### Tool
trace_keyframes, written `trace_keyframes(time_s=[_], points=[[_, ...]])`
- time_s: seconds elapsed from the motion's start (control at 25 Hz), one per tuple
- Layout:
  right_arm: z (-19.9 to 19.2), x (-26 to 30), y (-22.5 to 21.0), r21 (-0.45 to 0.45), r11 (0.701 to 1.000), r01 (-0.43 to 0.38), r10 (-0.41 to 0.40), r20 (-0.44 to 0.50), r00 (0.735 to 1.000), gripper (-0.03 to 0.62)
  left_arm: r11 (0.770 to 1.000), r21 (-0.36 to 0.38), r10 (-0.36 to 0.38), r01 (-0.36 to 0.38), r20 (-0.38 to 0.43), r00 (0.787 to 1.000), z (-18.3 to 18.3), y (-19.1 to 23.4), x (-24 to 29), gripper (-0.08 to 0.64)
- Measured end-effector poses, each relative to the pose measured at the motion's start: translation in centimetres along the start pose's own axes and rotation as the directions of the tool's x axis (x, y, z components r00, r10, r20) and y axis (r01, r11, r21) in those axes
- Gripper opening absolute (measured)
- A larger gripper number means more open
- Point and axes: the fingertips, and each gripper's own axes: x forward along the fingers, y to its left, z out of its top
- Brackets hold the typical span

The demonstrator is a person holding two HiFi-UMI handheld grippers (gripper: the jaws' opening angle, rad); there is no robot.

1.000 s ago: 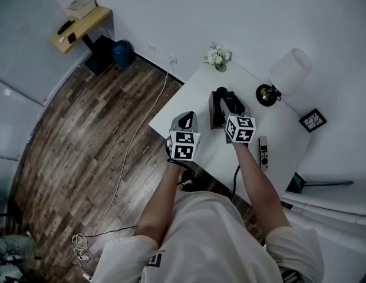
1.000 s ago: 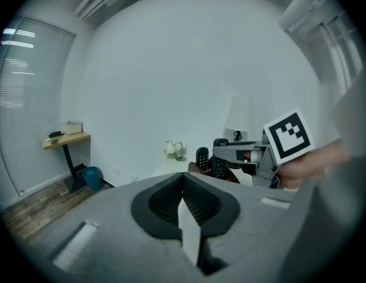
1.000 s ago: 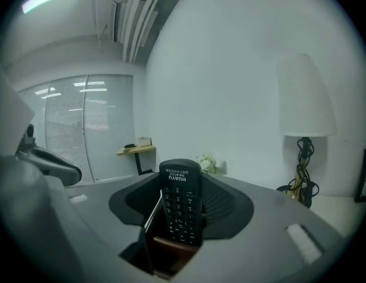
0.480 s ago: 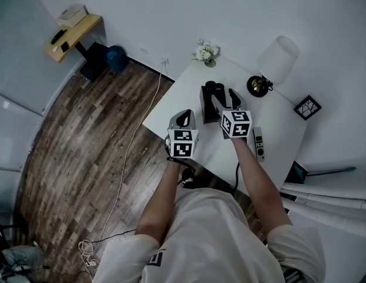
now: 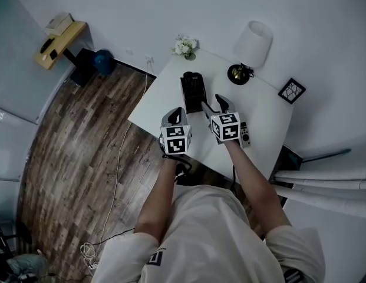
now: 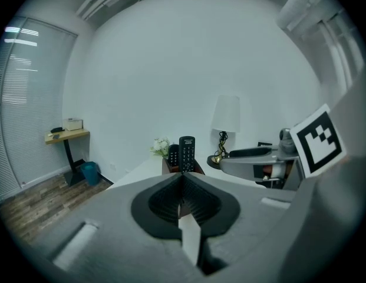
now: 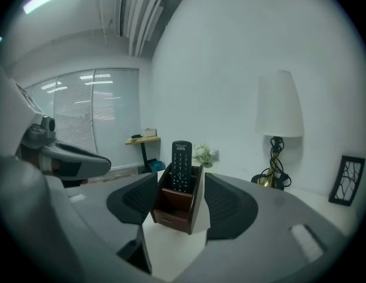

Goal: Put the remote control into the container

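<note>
left gripper tongs pressed together, nothing in them. it hangs over the near table edge, looks parked out of the way. right gripper jaws apart and closing, empty. the container shows in the gap but sits well ahead, untouched. a remote stands upright in the container, buttons facing the right gripper, leaning on the back wall, so it's probably already dropped in. a second remote lies flat on the table just beside the right gripper's marker cube. it's likely the next one to go in. can't tell which one the task means.

white tabletop, mostly bare. lamp, flowers and a picture frame along the far edge by the white wall. wood floor to the left, with a side table and blue bin in the corner.
</note>
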Motion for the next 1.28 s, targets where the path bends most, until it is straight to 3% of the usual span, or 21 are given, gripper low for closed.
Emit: trace_keyframes(time_s=[0.28,0.64,0.84,1.28], points=[[-2.5,-4.3,-1.1,0.007,1.000,0.028,-0.028,-0.017,0.999,0.183,0.998,0.030,0.052,-0.052,-0.002,0.999,-0.7,-2.3,-1.4,0.005],[-6.2,-8.9,-1.8,0.009,0.999,-0.037,0.037,-0.075,0.996,0.090,0.996,0.026,0.090,-0.090,0.000,0.996,-1.8,-5.2,-3.9,0.005],[-7.6,-10.9,-2.5,0.027,0.999,-0.031,0.033,-0.091,0.995,0.003,0.995,0.032,0.097,-0.097,-0.003,0.995,-2.9,-6.8,-4.9,0.005],[-8.4,-14.0,-1.3,0.030,0.997,-0.073,0.075,-0.088,0.993,0.003,0.995,0.056,0.078,-0.079,0.014,0.997,-3.4,-8.0,-5.5,0.005]])
